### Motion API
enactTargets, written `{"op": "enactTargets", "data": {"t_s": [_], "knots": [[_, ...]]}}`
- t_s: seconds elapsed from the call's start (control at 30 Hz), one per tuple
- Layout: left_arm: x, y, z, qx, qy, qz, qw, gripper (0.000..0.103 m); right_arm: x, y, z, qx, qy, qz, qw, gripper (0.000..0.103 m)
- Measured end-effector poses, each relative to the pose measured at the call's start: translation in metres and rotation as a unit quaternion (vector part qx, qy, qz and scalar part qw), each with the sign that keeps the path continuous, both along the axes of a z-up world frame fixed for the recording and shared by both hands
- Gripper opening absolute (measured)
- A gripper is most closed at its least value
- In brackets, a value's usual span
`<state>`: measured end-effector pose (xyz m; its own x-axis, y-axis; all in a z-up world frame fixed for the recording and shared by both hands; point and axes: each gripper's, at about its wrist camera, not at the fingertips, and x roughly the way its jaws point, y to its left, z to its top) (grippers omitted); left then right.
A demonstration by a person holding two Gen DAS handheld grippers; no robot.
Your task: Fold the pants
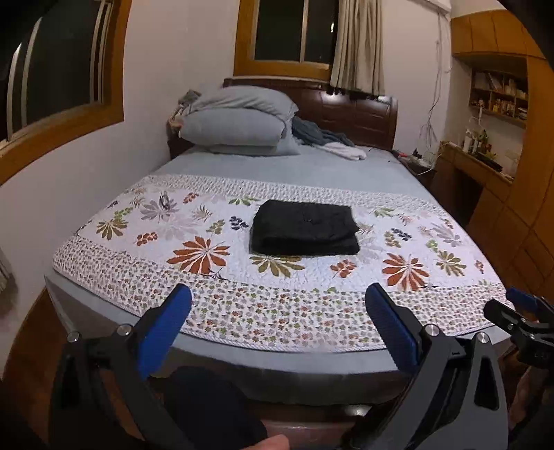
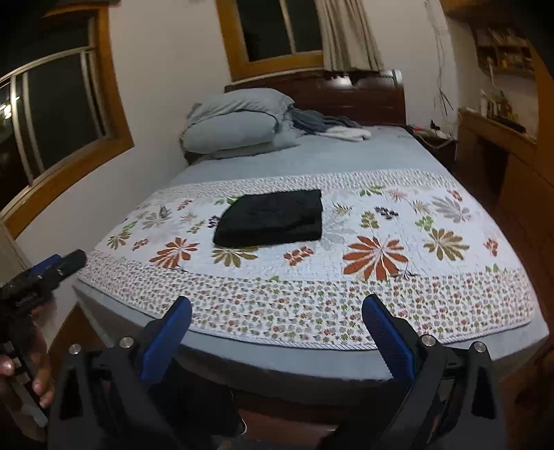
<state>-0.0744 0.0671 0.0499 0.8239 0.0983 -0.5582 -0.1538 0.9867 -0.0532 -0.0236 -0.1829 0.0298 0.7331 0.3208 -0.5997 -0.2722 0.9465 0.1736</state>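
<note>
White walls, dark wood-framed windows (image 1: 291, 31), bed (image 1: 277, 173), wooden shelving (image 1: 498, 97)

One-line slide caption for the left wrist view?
Open left gripper faces folded black pants on the floral quilt.

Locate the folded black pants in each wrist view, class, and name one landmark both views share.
Left wrist view: the folded black pants lie just right of centre on the floral quilt.
Right wrist view: the folded black pants lie centre-left on the floral quilt.
Shared landmark: the stacked grey pillows at the headboard.
</note>
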Motion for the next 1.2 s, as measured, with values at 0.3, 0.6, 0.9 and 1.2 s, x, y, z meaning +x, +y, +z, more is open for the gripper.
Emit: {"op": "enactTargets", "data": {"t_s": [0.3,0.6,0.9,1.2], "knots": [[-0.026,-0.015,0.016,0.019,-0.019,-0.002,0.9996,0.100,-0.015,0.018,0.018,-0.022,0.020,0.011,1.000,0.099],[-0.034,-0.017,0.017,0.002,-0.012,-0.010,0.9999,0.100,-0.027,0.036,0.025,-0.036,0.002,0.013,0.999,0.099],[-0.040,-0.026,0.027,0.018,-0.024,-0.006,0.9995,0.100,-0.036,0.039,0.035,-0.044,-0.025,0.011,0.999,0.099],[-0.038,-0.036,0.023,0.033,-0.017,-0.019,0.9991,0.100,-0.036,0.021,0.032,-0.023,-0.017,0.003,1.000,0.099]]}}
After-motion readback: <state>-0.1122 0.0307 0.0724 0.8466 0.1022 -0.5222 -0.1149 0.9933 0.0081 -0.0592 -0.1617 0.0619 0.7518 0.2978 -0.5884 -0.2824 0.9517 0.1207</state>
